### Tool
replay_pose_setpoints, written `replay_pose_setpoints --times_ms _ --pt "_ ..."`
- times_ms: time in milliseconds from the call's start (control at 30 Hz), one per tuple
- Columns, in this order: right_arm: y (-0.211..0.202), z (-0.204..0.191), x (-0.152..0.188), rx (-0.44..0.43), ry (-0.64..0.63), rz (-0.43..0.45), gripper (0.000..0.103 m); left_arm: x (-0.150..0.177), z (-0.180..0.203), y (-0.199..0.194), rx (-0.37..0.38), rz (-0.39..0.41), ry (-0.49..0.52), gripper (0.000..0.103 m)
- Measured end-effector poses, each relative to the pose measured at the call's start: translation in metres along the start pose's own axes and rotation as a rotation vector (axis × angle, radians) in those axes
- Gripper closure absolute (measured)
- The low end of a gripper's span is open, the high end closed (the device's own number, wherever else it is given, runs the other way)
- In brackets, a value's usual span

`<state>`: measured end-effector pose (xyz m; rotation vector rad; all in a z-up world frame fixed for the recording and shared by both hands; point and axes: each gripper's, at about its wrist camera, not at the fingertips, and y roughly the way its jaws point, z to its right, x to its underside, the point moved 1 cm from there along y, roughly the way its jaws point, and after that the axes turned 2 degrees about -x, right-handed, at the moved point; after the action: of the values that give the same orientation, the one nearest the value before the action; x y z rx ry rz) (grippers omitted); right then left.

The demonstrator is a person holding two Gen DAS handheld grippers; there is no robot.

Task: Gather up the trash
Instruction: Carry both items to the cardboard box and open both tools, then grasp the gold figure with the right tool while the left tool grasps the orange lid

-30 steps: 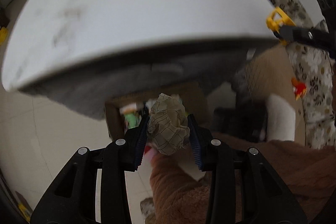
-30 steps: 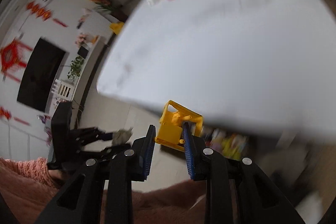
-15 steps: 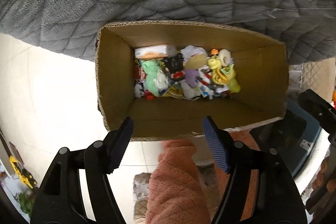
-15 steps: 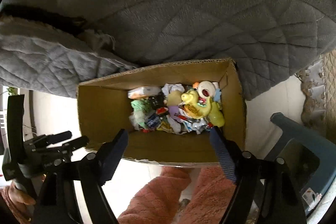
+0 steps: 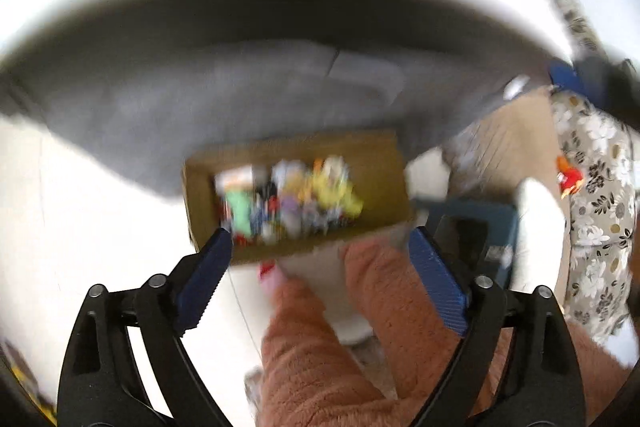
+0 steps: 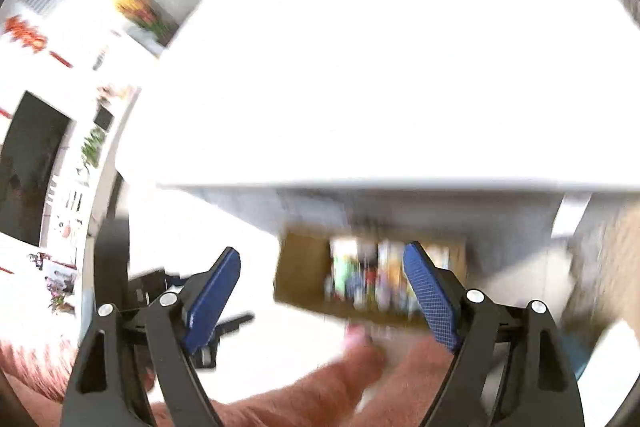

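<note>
Trash (image 5: 288,203) lay heaped inside cardboard box (image 5: 384,163) on floor, box partly under grey quilted cover (image 5: 240,95). Left gripper (image 5: 320,267) above box's near edge, jaws just opened wide, nothing between. Right gripper (image 6: 324,283) likewise just opened, empty, over same box. Judged step: drop-off done for both. Next probably called for swinging away from box toward white table (image 6: 380,67) for remaining scraps; frames too blurred to pick one.

At mid-frame we see a matt brown cardboard box (image 5: 384,163). Above it hangs soft grey quilted cloth (image 5: 240,95) under a smooth white tabletop (image 6: 400,67). Fuzzy pink fleece trousers (image 5: 320,347) fill the bottom. The 2 blue finger pads (image 5: 436,283) look ribbed, on matt black plastic.
</note>
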<state>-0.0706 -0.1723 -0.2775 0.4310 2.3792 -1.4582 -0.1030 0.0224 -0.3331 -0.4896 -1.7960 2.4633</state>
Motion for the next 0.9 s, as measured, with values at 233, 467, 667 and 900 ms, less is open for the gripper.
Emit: replay_pose_setpoints --times_ms 233,467,667,900 --pt "-0.03 0.007 -0.153 0.11 -0.162 0.24 0.007 -0.051 0.0 -0.08 -0.032 0.257 -0.074 0.012" --pt "0.067 0.082 -0.34 0.255 -0.179 0.169 0.009 -0.094 -0.005 -0.067 -0.078 0.262 -0.269 0.012" --pt "0.151 0.13 -0.439 0.318 -0.215 0.025 0.022 -0.14 0.006 -0.063 -0.131 0.237 -0.376 0.012" --pt "0.155 0.152 -0.431 0.04 -0.202 -0.121 0.086 -0.193 0.006 -0.053 -0.157 0.264 -0.433 0.012"
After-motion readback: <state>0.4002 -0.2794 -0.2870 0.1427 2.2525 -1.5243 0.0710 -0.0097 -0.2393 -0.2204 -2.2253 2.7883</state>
